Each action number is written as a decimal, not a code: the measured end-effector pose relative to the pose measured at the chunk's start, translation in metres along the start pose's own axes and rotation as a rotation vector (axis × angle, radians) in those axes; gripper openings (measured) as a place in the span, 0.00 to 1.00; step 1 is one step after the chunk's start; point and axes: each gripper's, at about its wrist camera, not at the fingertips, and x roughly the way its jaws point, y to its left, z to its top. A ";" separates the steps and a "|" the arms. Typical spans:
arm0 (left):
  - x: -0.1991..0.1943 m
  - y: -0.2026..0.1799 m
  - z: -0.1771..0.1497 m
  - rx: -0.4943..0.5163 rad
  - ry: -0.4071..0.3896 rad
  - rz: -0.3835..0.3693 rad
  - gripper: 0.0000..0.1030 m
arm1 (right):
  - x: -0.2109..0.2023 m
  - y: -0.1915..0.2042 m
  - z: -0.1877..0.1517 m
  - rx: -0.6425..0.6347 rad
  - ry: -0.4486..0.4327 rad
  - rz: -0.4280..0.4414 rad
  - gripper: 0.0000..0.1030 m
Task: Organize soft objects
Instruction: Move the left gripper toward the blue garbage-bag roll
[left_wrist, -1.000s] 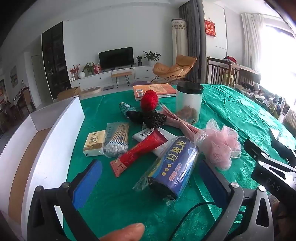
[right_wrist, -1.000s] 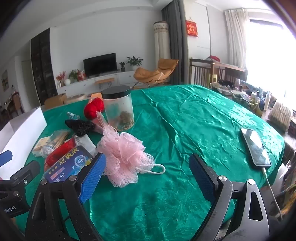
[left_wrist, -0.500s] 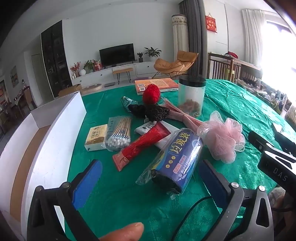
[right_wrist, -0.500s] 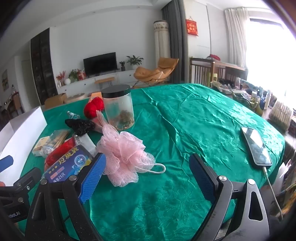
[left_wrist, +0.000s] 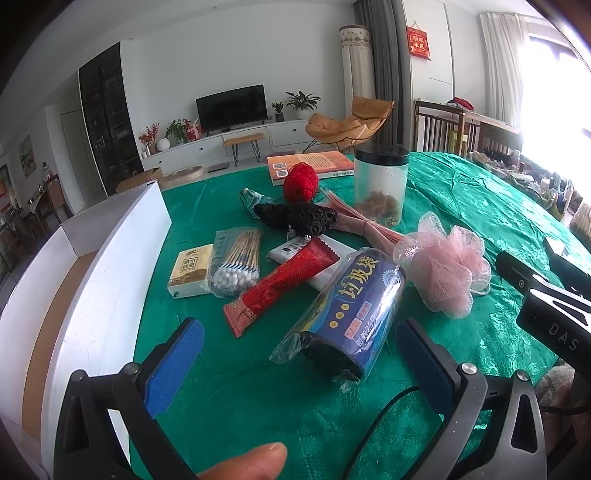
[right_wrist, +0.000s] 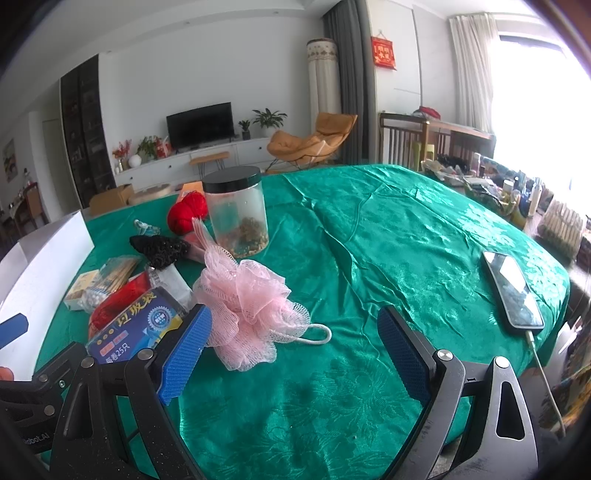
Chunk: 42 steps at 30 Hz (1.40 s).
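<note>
A pink mesh bath pouf lies on the green tablecloth, just ahead of my right gripper's left finger. A blue roll of bin bags lies in front of my left gripper, which is open and empty. A red yarn ball, a black crocheted piece, a red tube, cotton swabs and a tissue pack lie further back. My right gripper is open and empty.
A white open box stands along the table's left side. A clear jar with a black lid and an orange book sit at the back. A phone on a cable lies at the right edge.
The left gripper has drawn back a little from the pile, so the objects sit slightly further off. The right gripper has barely moved. Both stay open.
</note>
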 end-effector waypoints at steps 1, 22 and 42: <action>0.000 0.000 0.000 0.000 0.003 0.000 1.00 | 0.000 0.000 0.000 0.000 0.000 0.000 0.90; 0.007 -0.002 -0.005 0.008 0.034 0.013 1.00 | 0.002 -0.001 -0.002 0.009 0.012 0.003 0.90; 0.020 -0.006 -0.015 0.053 0.115 0.048 1.00 | 0.008 -0.002 -0.006 0.017 0.028 0.005 0.90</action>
